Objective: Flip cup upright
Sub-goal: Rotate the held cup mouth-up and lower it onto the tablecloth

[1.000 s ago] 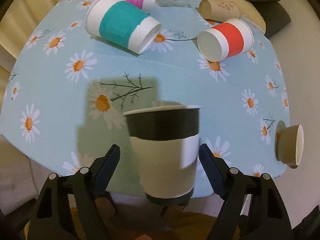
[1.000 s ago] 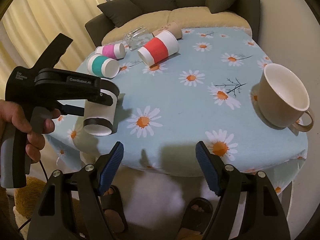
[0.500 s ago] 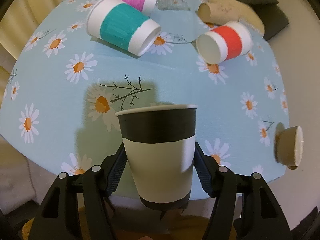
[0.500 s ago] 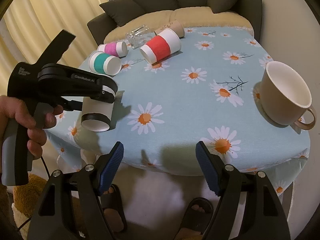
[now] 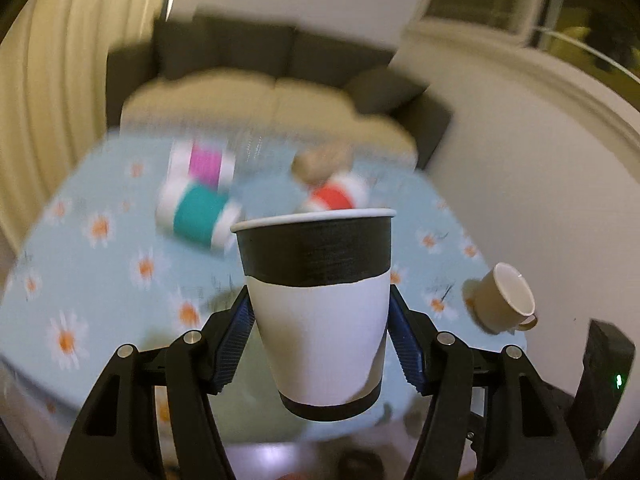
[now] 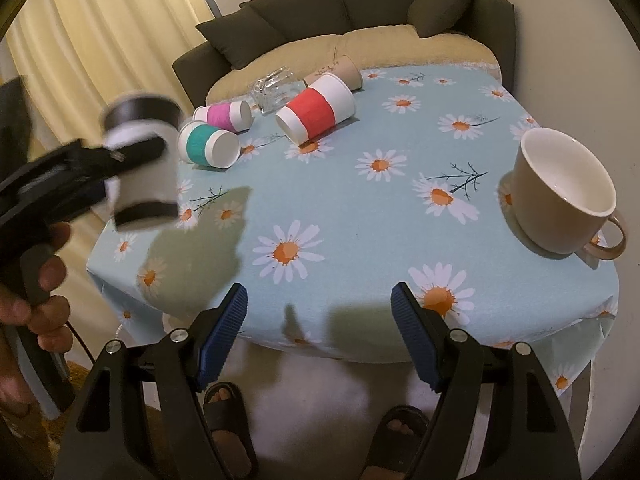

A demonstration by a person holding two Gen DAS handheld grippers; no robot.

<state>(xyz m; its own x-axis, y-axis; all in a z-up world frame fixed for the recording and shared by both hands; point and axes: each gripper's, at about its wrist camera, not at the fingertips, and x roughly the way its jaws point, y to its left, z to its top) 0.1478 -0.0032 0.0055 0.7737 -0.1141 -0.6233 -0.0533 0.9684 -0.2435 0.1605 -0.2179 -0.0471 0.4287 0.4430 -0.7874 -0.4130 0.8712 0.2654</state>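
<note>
My left gripper [image 5: 320, 340] is shut on a black-and-white paper cup [image 5: 318, 304], its blue pads pressed on both sides. The cup is upright, mouth up, held in the air near the table's left front corner. It shows blurred in the right wrist view [image 6: 140, 164], with the left gripper [image 6: 120, 156] around it. My right gripper [image 6: 318, 332] is open and empty, over the table's front edge.
On the daisy tablecloth [image 6: 360, 208] lie a teal cup [image 6: 208, 144], a pink cup [image 6: 224, 114], a red cup [image 6: 316, 110], a brown cup [image 6: 340, 72] and a glass jar [image 6: 274, 88]. A beige mug [image 6: 560, 188] stands upright at right. A sofa [image 6: 340, 12] is behind.
My left gripper closed on the black-and-white cup, then lifted and tilted up fast, so its view is blurred. The right gripper has barely moved.
</note>
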